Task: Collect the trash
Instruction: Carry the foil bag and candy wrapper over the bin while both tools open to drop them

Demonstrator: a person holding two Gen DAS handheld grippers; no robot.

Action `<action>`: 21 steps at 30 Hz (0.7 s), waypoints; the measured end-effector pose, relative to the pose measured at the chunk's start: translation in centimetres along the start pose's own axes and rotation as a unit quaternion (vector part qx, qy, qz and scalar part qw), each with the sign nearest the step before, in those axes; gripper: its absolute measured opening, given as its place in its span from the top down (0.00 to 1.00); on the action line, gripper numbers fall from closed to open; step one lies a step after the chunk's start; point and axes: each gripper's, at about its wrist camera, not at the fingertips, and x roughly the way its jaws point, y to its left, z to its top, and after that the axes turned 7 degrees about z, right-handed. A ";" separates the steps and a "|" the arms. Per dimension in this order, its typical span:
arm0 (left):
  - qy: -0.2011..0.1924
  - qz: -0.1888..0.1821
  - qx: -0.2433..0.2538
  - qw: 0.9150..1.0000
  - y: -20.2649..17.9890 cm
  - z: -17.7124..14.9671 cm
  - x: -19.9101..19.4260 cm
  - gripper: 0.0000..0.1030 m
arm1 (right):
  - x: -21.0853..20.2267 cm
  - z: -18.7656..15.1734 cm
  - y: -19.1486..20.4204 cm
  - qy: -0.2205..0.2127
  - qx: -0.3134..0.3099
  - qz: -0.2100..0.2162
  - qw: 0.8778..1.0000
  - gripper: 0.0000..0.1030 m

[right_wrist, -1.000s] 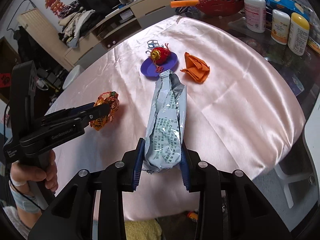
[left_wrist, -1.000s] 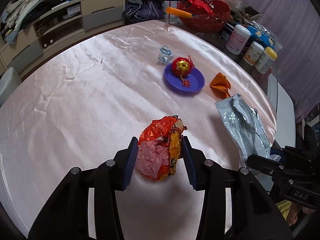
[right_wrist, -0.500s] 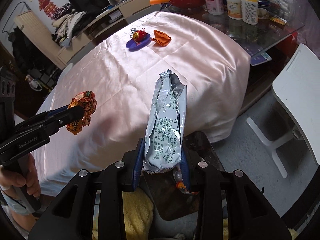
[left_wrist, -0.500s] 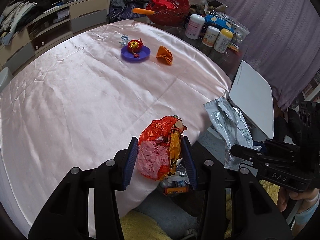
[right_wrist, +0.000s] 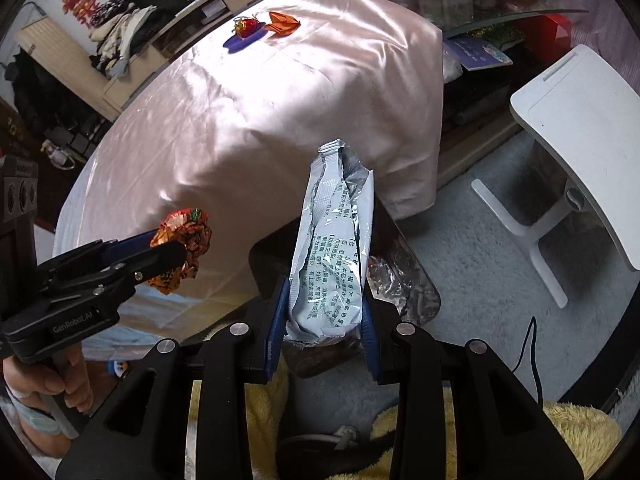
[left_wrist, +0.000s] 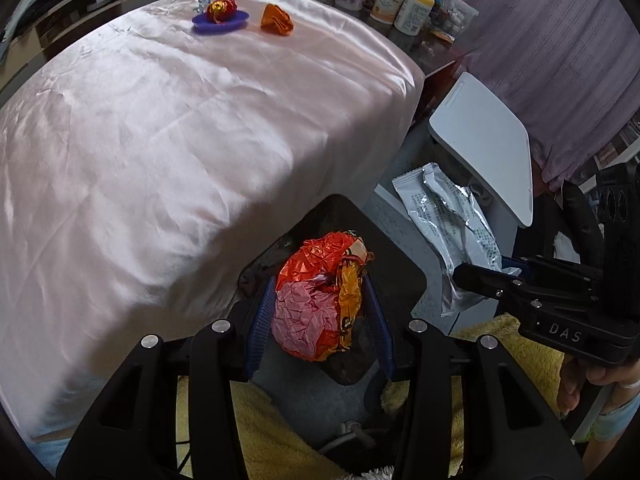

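My left gripper (left_wrist: pixel 318 312) is shut on a crumpled orange and pink wrapper (left_wrist: pixel 320 300) and holds it over a dark trash bin (left_wrist: pixel 404 276) on the floor beside the table. The wrapper also shows in the right wrist view (right_wrist: pixel 182 248). My right gripper (right_wrist: pixel 324 320) is shut on a long silver snack bag (right_wrist: pixel 334 256), held upright above the same bin (right_wrist: pixel 416 300). The bag shows in the left wrist view (left_wrist: pixel 448 220) too. An orange paper scrap (left_wrist: pixel 276 20) lies far off on the pink tablecloth (left_wrist: pixel 160 120).
A purple dish (left_wrist: pixel 220 24) with a red and gold ornament sits beside the orange scrap. Bottles (left_wrist: pixel 400 4) stand at the table's far edge. A white stool (right_wrist: pixel 580 144) stands right of the bin. Yellow fleece (left_wrist: pixel 260 432) lies below the grippers.
Both grippers have pulled back off the table edge and down, carrying the wrapper and the silver bag over the bin. The jaws stay shut.
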 end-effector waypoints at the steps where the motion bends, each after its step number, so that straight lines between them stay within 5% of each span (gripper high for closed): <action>1: 0.008 -0.001 0.000 1.000 -0.1 -0.4 0.5 0.59 | 0.1 -0.1 -0.2 0.004 0.001 0.000 1.000 0.67; 11: 0.068 -0.005 0.017 0.998 -1.5 -2.4 4.6 0.58 | 3.4 -1.0 -2.1 0.048 0.024 -0.016 0.998 0.67; 21: 0.083 -0.018 0.021 0.996 -1.4 -2.3 5.6 0.53 | 4.1 0.3 -1.9 0.050 0.029 -0.011 0.998 0.61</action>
